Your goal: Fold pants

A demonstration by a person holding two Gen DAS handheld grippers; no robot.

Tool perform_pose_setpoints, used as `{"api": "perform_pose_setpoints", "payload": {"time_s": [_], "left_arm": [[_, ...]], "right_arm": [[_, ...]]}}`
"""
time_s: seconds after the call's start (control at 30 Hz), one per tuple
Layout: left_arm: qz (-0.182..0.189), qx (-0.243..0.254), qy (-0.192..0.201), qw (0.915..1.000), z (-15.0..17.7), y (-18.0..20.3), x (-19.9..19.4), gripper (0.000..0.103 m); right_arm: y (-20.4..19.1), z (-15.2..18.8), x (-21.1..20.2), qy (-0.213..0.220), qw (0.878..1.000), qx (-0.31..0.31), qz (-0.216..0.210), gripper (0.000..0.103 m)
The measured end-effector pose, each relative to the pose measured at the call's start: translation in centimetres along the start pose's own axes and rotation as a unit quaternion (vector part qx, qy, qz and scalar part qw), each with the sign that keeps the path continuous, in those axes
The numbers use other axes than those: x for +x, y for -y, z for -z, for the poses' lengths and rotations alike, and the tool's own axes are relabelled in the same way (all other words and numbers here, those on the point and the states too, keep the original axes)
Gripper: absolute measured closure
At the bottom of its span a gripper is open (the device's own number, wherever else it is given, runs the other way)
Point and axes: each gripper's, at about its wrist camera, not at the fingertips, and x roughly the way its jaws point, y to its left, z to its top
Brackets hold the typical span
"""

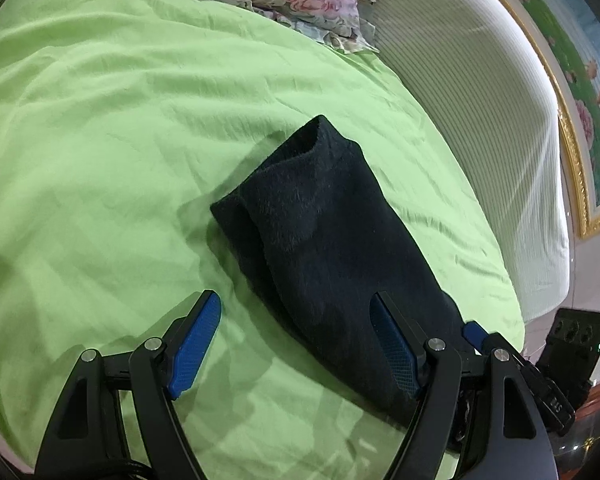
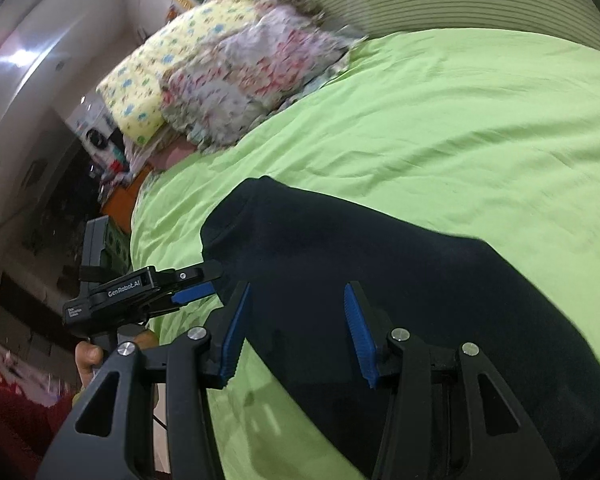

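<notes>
Dark navy pants [image 1: 324,240] lie folded into a long bundle on the green sheet [image 1: 100,140]. My left gripper [image 1: 296,336] hovers over the bundle's near end, open. Its right finger is above the cloth and its left finger above bare sheet, pinching nothing. In the right wrist view the pants [image 2: 380,272] spread under my right gripper [image 2: 296,332]. Its jaws stand half apart above the fabric, gripping nothing. My left gripper [image 2: 204,282] shows at the left by the pants' corner, held by a hand [image 2: 86,356].
Floral pillows [image 2: 236,80] and a yellow pillow [image 2: 148,76] sit at the head of the bed by a striped white headboard [image 1: 472,92]. The bed's edge [image 2: 140,220] drops off at the left toward dark furniture. A gold-framed picture [image 1: 580,128] hangs on the wall.
</notes>
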Motion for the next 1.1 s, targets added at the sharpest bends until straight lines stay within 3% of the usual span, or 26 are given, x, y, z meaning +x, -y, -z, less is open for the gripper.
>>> {"api": "perform_pose_setpoints", "payload": {"time_s": [0.2, 0.47, 0.77, 0.83, 0.9, 1.0, 1.07, 1.1], "left_arm": [[0.013, -0.020, 0.002, 0.9997, -0.6, -0.7, 0.7, 0.026], [0.014, -0.022, 0.013, 0.9996, -0.5, -0.8, 1.0, 0.026], [0.010, -0.030, 0.023, 0.9992, -0.6, -0.9, 1.3, 0.027], [0.009, -0.030, 0.025, 0.9992, -0.6, -0.8, 1.2, 0.028], [0.004, -0.029, 0.029, 0.9992, -0.5, -0.8, 1.2, 0.031], [-0.011, -0.033, 0.036, 0.9988, -0.6, -0.8, 1.2, 0.040], [-0.020, -0.040, 0.039, 0.9982, -0.7, -0.9, 1.2, 0.055], [-0.024, -0.040, 0.039, 0.9981, -0.8, -1.0, 1.2, 0.058]], "right_arm": [[-0.4, -3.9, 3.3, -0.027, 0.999, -0.041, 0.009, 0.054], [-2.2, -9.2, 9.4, -0.085, 0.990, -0.112, -0.014, 0.054], [-3.0, -10.5, 15.6, -0.153, 0.975, -0.162, -0.018, 0.055], [-2.8, -10.5, 16.0, -0.160, 0.974, -0.156, -0.025, 0.060], [-2.6, -10.5, 16.1, -0.164, 0.975, -0.147, -0.035, 0.071], [-2.7, -10.2, 15.6, -0.158, 0.976, -0.147, -0.037, 0.079], [-2.9, -10.1, 14.8, -0.148, 0.977, -0.149, -0.041, 0.083], [-3.0, -10.1, 14.6, -0.144, 0.977, -0.149, -0.042, 0.085]]}}
